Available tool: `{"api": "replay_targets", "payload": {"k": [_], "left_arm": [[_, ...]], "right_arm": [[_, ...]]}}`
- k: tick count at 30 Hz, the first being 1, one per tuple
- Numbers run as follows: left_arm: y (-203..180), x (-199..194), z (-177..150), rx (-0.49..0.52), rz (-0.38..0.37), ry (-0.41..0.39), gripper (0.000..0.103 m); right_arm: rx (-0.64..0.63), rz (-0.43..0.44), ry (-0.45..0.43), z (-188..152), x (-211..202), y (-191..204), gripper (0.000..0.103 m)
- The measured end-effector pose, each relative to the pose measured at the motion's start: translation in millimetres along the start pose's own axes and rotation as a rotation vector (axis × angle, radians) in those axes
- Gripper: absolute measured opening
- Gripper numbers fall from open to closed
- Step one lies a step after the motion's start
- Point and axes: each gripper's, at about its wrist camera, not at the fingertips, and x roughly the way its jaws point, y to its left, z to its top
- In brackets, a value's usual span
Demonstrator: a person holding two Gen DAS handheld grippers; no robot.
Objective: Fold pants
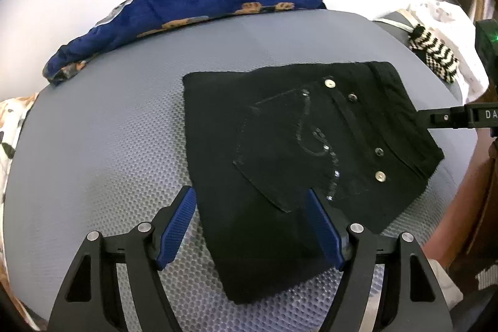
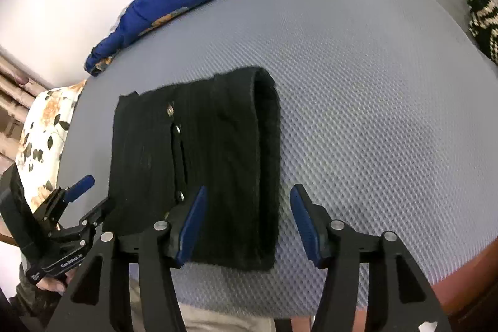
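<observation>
Lettering shows in two spots: "GenRobot.AI" on the body of the left gripper [image 2: 79,201] as the right wrist camera sees it, and the cut-off letters "DA" on the right gripper [image 1: 418,117] where it enters the left wrist view from the right edge. Black pants [image 1: 298,151] lie folded into a compact bundle on the grey textured mat [image 1: 102,145], toward its near edge and a little to the person's side of centre. In the left wrist view the back pocket with its pale stitched design and metal rivets faces up, the waistband runs along the bundle's right side, and the long axis slants from the near edge toward the mat's far right. The left gripper [image 1: 252,223] has its blue pads spread wide (one pad over bare mat, the other over the pants' near part); whether either touches the cloth I cannot tell. The right gripper [image 2: 247,223] is likewise spread apart, its left pad over the black fabric, its right pad over bare mat, holding nothing. A blue patterned cloth [image 1: 186,11] lies along the mat's far edge, and a black-and-white knitted item [image 1: 435,52] sits past the far right corner.
</observation>
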Motion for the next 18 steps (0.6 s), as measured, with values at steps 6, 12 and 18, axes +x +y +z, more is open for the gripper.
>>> {"api": "replay_targets", "payload": {"k": [6,12,18], "left_arm": [[11,2,5,-0.042,0.026,-0.007,0.073],[25,9,10,-0.089,0.037,0.005,0.073],[49,20,12,-0.195,-0.053,0.051,0.073]], "right_arm": [[-0.026,-0.020,-0.008,5,14,4,0.053],[0.031,0.009,0.020,4,24,-12,0.054],[0.071,0.062,0.041,3,32,-25,0.058]]}}
